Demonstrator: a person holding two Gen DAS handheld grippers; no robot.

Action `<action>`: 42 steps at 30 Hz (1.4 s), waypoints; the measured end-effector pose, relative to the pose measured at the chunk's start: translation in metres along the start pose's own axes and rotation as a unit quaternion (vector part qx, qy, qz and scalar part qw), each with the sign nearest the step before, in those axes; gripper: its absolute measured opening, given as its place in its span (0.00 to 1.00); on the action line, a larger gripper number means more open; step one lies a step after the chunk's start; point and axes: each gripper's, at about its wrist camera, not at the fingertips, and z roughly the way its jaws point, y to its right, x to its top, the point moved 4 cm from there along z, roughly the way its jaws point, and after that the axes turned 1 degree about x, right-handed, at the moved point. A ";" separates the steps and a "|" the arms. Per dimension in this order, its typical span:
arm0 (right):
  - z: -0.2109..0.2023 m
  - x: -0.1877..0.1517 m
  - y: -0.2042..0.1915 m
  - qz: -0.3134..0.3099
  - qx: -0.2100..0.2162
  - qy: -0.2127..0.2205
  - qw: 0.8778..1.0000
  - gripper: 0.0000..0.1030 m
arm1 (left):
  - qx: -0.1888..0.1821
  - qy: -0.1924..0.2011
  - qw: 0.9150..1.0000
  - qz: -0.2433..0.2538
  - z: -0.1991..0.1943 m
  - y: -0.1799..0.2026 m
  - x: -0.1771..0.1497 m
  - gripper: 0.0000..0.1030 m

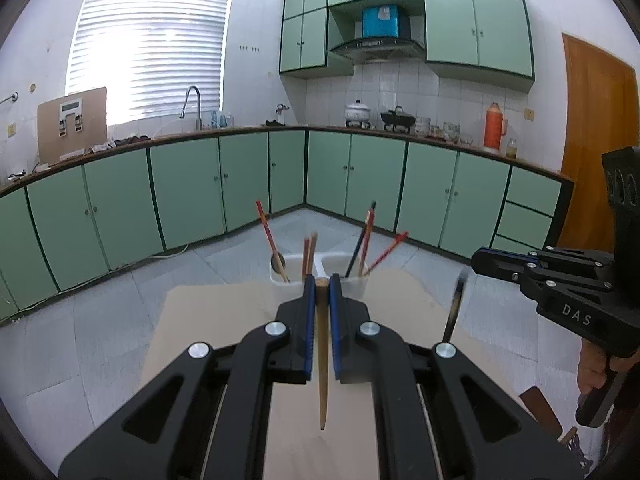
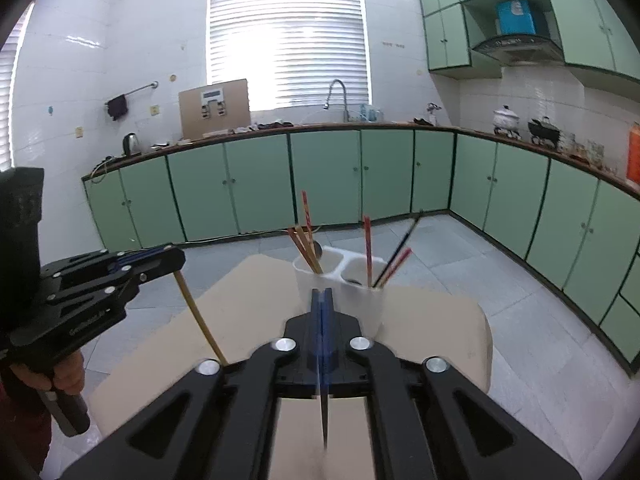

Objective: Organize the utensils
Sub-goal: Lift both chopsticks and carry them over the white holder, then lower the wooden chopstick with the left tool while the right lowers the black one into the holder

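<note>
Your left gripper [image 1: 322, 280] is clamped on a wooden chopstick [image 1: 322, 360] hanging tip-down at centre frame. Your right gripper [image 2: 322, 294] pinches a dark chopstick [image 2: 324, 408] the same way, blurred. Both hang above the beige table [image 2: 256, 320]. Just beyond the fingertips stands the white two-compartment holder [image 2: 352, 276], with chopsticks leaning in each side.

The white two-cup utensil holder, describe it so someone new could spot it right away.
Start at the beige table in the middle of the green-cabinet kitchen. At its far edge stands the white utensil holder, two joined cups. It alone stands upright on the table, with chopsticks sticking out.
</note>
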 end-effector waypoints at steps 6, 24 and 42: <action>0.013 0.004 0.005 0.003 0.020 -0.023 1.000 0.00 | -0.001 0.015 1.000 -0.004 0.002 -0.005 0.018 0.06; 0.108 -0.123 0.031 0.080 0.010 -0.193 0.978 0.06 | 0.024 -0.024 0.998 -0.051 0.021 -0.050 -0.017 0.06; 0.116 -0.186 0.043 0.083 -0.023 -0.259 0.962 0.06 | 0.015 -0.026 0.998 -0.051 0.025 -0.044 -0.017 0.06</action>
